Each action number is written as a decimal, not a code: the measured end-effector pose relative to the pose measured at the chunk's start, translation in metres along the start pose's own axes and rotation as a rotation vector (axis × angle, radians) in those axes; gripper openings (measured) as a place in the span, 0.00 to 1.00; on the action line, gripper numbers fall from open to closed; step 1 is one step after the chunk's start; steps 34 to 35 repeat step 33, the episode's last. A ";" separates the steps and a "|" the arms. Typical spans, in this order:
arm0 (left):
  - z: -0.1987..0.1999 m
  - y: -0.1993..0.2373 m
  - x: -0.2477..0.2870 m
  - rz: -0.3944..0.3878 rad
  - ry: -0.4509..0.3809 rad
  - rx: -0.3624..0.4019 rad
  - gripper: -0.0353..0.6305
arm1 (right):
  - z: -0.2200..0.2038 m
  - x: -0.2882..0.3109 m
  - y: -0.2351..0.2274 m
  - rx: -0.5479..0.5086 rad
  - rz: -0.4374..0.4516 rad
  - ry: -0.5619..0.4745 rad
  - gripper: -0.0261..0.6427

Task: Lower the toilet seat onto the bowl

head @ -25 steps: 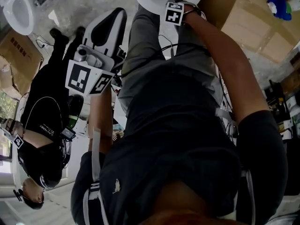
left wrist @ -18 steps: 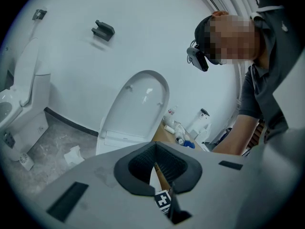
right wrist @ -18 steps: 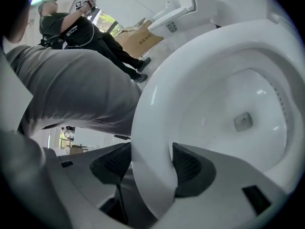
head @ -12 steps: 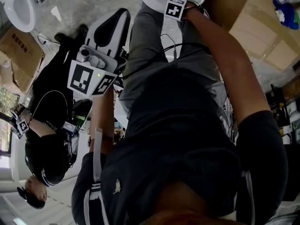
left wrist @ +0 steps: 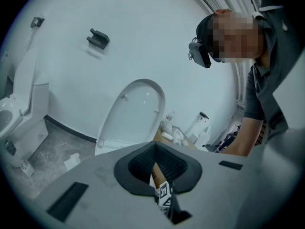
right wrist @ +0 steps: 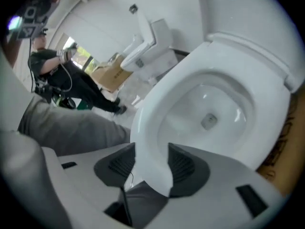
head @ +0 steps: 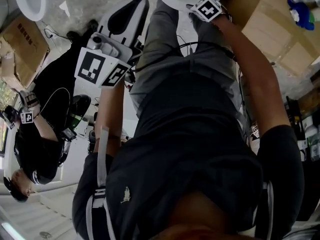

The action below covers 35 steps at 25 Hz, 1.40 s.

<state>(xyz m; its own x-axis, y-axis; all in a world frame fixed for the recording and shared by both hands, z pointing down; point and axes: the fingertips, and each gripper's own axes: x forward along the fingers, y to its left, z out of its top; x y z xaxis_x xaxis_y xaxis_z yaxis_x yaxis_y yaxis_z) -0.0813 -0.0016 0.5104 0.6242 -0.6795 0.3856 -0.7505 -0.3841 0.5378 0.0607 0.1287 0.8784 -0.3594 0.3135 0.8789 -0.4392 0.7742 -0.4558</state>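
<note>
Beyond my left jaws a white wall (left wrist: 143, 27) is rising, carrying a dark hook (left wrist: 97, 37); a grey marbled floor (left wrist: 52, 147) is spreading down-left of them. Up-left of my right jaws, daylight is coming through a window (right wrist: 81, 51) above cardboard boxes (right wrist: 112, 78).
</note>
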 end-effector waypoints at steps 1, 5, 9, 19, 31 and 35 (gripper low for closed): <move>0.009 -0.004 -0.002 -0.003 -0.015 0.005 0.06 | 0.013 -0.021 -0.001 0.038 -0.005 -0.076 0.25; 0.044 -0.023 -0.015 -0.013 -0.061 0.021 0.06 | 0.069 -0.112 0.018 0.072 -0.016 -0.333 0.05; 0.073 -0.041 -0.020 -0.021 -0.106 0.045 0.06 | 0.130 -0.222 0.047 -0.010 -0.055 -0.584 0.05; 0.127 -0.084 -0.035 -0.032 -0.215 0.122 0.06 | 0.184 -0.442 0.113 -0.084 -0.104 -0.974 0.05; 0.163 -0.133 -0.065 -0.029 -0.285 0.174 0.06 | 0.182 -0.597 0.205 -0.254 -0.127 -1.193 0.05; 0.169 -0.142 -0.067 -0.033 -0.293 0.184 0.06 | 0.179 -0.615 0.212 -0.266 -0.137 -1.218 0.05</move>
